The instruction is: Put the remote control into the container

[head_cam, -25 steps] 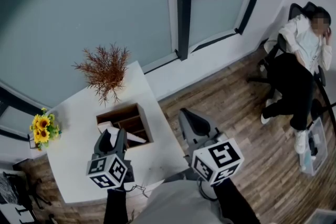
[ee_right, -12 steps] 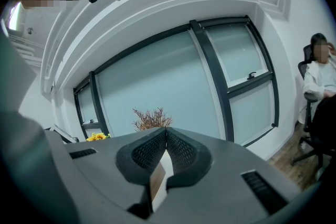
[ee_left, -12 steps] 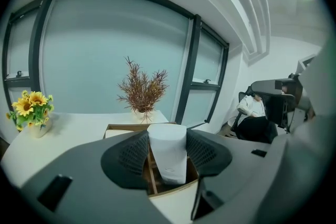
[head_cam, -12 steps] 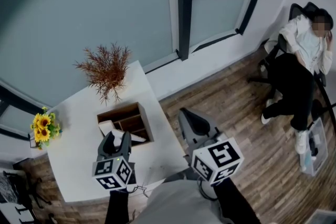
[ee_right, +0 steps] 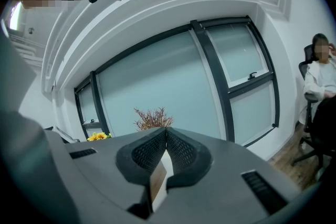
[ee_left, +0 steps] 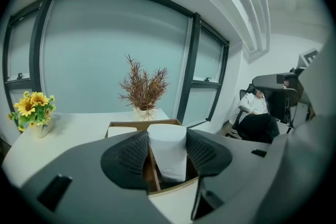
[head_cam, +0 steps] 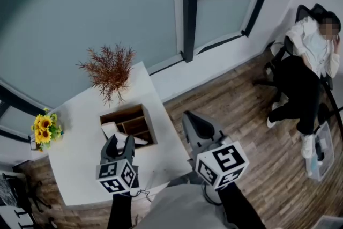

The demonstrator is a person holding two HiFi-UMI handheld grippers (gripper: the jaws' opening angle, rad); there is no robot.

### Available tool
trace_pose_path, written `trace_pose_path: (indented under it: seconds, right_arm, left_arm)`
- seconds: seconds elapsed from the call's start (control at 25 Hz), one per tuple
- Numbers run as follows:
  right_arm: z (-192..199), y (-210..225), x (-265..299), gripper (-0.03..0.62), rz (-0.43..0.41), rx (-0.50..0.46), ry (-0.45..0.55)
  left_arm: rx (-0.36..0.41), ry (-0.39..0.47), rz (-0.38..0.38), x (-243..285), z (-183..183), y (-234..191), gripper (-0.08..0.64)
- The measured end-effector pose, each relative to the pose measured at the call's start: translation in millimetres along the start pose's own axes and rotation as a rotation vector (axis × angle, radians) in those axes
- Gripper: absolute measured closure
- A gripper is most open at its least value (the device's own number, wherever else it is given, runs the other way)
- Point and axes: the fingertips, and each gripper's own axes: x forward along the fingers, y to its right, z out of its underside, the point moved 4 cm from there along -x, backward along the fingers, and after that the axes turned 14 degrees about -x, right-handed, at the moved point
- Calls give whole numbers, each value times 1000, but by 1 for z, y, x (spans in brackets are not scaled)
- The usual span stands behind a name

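A wooden container [head_cam: 140, 111] with compartments stands on the white table [head_cam: 77, 169]. My left gripper [head_cam: 119, 142] hovers at its near side. In the left gripper view a white remote control [ee_left: 168, 152] stands between the jaws, both pads against its sides. Its lower end dips behind the front wall of the container [ee_left: 126, 124]. From the head view part of the remote control [head_cam: 138, 140] shows white, just right of the fingers. My right gripper [head_cam: 189, 116] hangs off the table's right edge, jaws together, holding nothing [ee_right: 166, 134].
A white object [head_cam: 110, 128] fills the container's left compartment. Dried twigs [head_cam: 110, 69] stand at the table's far end, sunflowers [head_cam: 44, 130] at its left edge. A thin cable [head_cam: 140, 192] lies on the near edge. A person [head_cam: 308, 72] sits in a chair at far right.
My left gripper has shifted slightly right and back toward me, its fingers looking shorter from above. The right gripper has not moved.
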Motion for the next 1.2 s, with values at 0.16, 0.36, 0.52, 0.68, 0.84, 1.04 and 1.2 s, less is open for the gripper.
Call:
trace_pose_path:
  seconds: [0.16, 0.36, 0.52, 0.68, 0.84, 1.04, 1.2]
  right_arm:
    - [0, -2, 0, 588, -4, -2, 1]
    - [-1, -4, 2, 588, -10, -2, 4]
    - [-2, -6, 4, 588, -15, -1, 6]
    - [-3, -8, 7, 588, -25, -2, 7]
    - [-3, -13, 10, 588, -46, -7, 6]
    - [-7, -23, 17, 588, -85, -18, 9]
    - [-11, -31, 23, 588, -115, -29, 15]
  left_arm:
    - [2, 8, -13, -2, -1, -4, 328]
    - [23, 67, -4, -8, -12, -1, 328]
    - [63, 118, 10, -16, -32, 6, 328]
    - [99, 201, 25, -31, -57, 14, 328]
    - [94, 313, 20, -54, -82, 20, 335]
    - [80, 422, -62, -78, -97, 11, 542]
    - [38, 427, -76, -86, -95, 4, 551]
